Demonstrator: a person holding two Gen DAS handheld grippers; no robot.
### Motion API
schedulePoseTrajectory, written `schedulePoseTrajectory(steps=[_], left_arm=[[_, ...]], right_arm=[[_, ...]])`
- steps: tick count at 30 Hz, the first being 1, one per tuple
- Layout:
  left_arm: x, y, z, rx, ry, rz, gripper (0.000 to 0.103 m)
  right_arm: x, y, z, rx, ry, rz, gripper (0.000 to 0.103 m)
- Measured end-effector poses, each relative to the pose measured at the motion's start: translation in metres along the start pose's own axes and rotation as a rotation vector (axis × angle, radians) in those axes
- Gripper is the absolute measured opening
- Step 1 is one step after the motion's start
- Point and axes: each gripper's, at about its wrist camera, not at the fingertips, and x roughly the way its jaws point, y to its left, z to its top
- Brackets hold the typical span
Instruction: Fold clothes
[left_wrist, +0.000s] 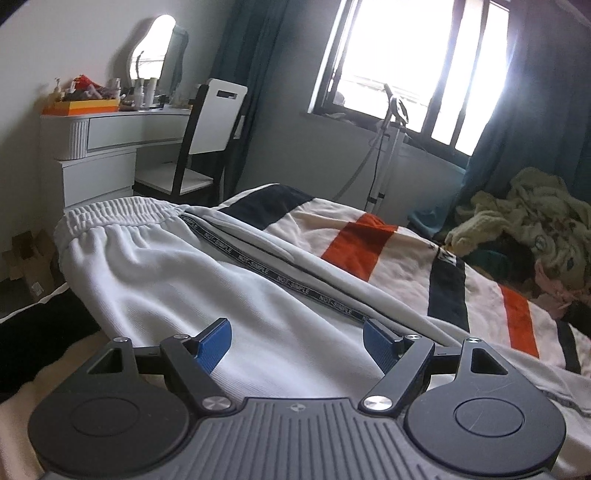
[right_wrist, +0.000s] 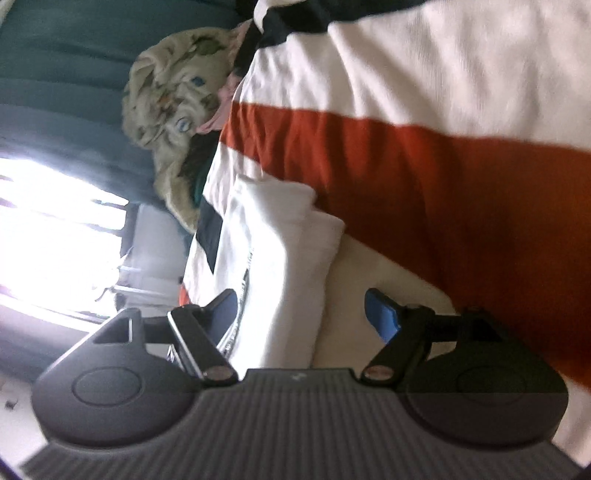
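White pants (left_wrist: 177, 273), side tape reads "NOT-SIMPLE" (left_wrist: 295, 286), on striped bed (left_wrist: 480, 284). Left tool (left_wrist: 297, 341), right tool (right_wrist: 301, 314) both spread, empty.

Daylight from the overexposed window (left_wrist: 417, 62) at 12 o'clock; right wrist view motion-blurred, rims fisheye-curved.

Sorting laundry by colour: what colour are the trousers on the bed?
White trousers, with a black lettered side stripe; clearest in the left wrist view.
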Motion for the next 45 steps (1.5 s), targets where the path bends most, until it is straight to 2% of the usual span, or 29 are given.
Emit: schedulePoseTrajectory(steps=[4, 7, 9, 12, 15, 16, 18, 20, 21, 22, 24, 27, 31, 35, 41, 45], left_arm=[[0.004, -0.009, -0.006, 0.042, -0.004, -0.011, 0.080], [0.008, -0.019, -0.010, 0.090, -0.010, -0.020, 0.080], [0.014, -0.030, -0.014, 0.136, -0.017, -0.022, 0.080], [0.024, -0.051, -0.021, 0.183, -0.015, -0.060, 0.080], [0.033, -0.073, -0.031, 0.210, -0.013, -0.104, 0.080], [0.035, -0.080, -0.035, 0.213, -0.016, -0.125, 0.080], [0.040, -0.092, -0.043, 0.223, -0.019, -0.155, 0.081], [0.046, -0.104, -0.052, 0.267, -0.003, -0.168, 0.081], [0.049, -0.110, -0.056, 0.291, 0.005, -0.174, 0.081], [0.052, -0.115, -0.062, 0.324, 0.018, -0.174, 0.081], [0.057, -0.125, -0.075, 0.406, 0.050, -0.161, 0.081], [0.062, -0.133, -0.089, 0.501, 0.068, -0.120, 0.081], [0.064, -0.125, -0.086, 0.471, 0.083, -0.146, 0.081], [0.062, -0.115, -0.076, 0.471, 0.076, -0.154, 0.081], [0.050, -0.086, -0.049, 0.353, 0.060, -0.177, 0.081], [0.043, -0.064, -0.029, 0.259, 0.050, -0.163, 0.081]], right_arm=[[0.016, -0.015, 0.000, -0.084, -0.040, 0.153, 0.079], [0.032, -0.007, 0.007, -0.135, -0.039, 0.229, 0.079], [0.047, 0.006, 0.012, -0.196, -0.026, 0.220, 0.079], [0.072, 0.025, 0.018, -0.265, -0.025, 0.155, 0.079], [0.087, 0.036, 0.018, -0.307, -0.070, 0.112, 0.079], [0.090, 0.037, 0.019, -0.311, -0.089, 0.091, 0.076], [0.095, 0.038, 0.020, -0.321, -0.127, 0.047, 0.062], [0.097, 0.037, 0.023, -0.313, -0.140, 0.001, 0.038], [0.098, 0.036, 0.026, -0.313, -0.130, 0.007, 0.036], [0.096, 0.037, 0.028, -0.322, -0.123, 0.024, 0.026], [0.093, 0.040, 0.033, -0.342, -0.111, 0.057, 0.023], [0.082, 0.067, 0.030, -0.413, -0.123, 0.067, 0.019], [0.066, 0.122, 0.021, -0.521, -0.156, 0.086, 0.018], [0.046, 0.188, -0.007, -0.676, -0.196, 0.116, 0.017], [0.019, 0.265, -0.082, -0.922, -0.268, 0.144, 0.017], [0.011, 0.308, -0.137, -1.074, -0.304, 0.157, 0.017]])
